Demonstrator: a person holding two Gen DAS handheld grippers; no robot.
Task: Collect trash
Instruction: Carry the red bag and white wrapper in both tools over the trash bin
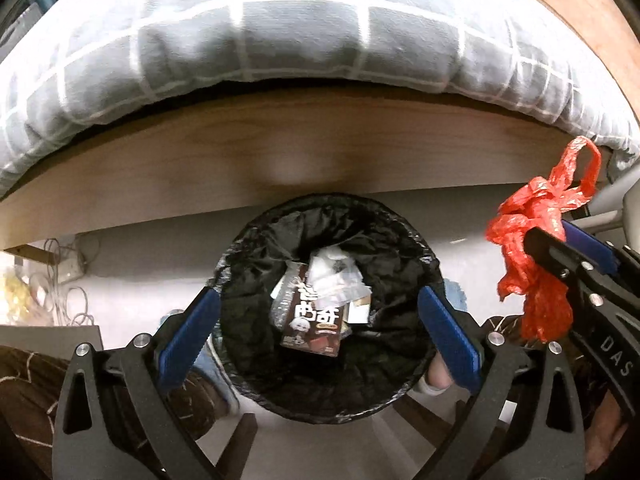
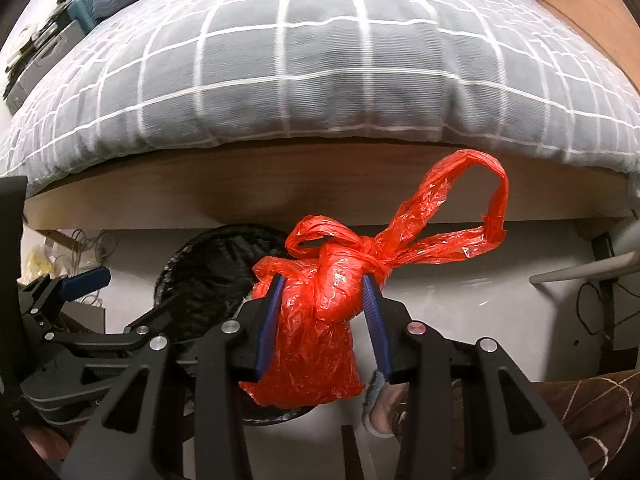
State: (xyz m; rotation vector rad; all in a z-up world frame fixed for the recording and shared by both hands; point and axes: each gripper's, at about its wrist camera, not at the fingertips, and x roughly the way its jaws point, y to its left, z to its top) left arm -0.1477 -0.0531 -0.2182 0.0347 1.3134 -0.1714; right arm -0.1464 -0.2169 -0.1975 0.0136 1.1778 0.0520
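Note:
A round bin with a black liner (image 1: 240,248) stands on the pale floor against the bed's wooden side. Inside lie a brown printed carton (image 1: 316,320) and white wrappers (image 1: 336,276). My left gripper (image 1: 318,292) hangs right above the bin's mouth, open wide with nothing between its blue pads. My right gripper (image 2: 323,280) is shut on a knotted red plastic bag (image 2: 320,320), held above the floor just right of the bin (image 2: 208,264). The bag's handle loops stick up and to the right. The left wrist view shows the bag (image 1: 528,248) at the right edge.
A grey quilt with white checks (image 1: 280,40) overhangs the wooden bed frame (image 1: 280,148). White cables (image 1: 64,272) lie on the floor at the left. A person's feet (image 1: 436,376) and brown-trousered legs flank the bin. A grey chair leg (image 2: 580,272) and black cords are at the right.

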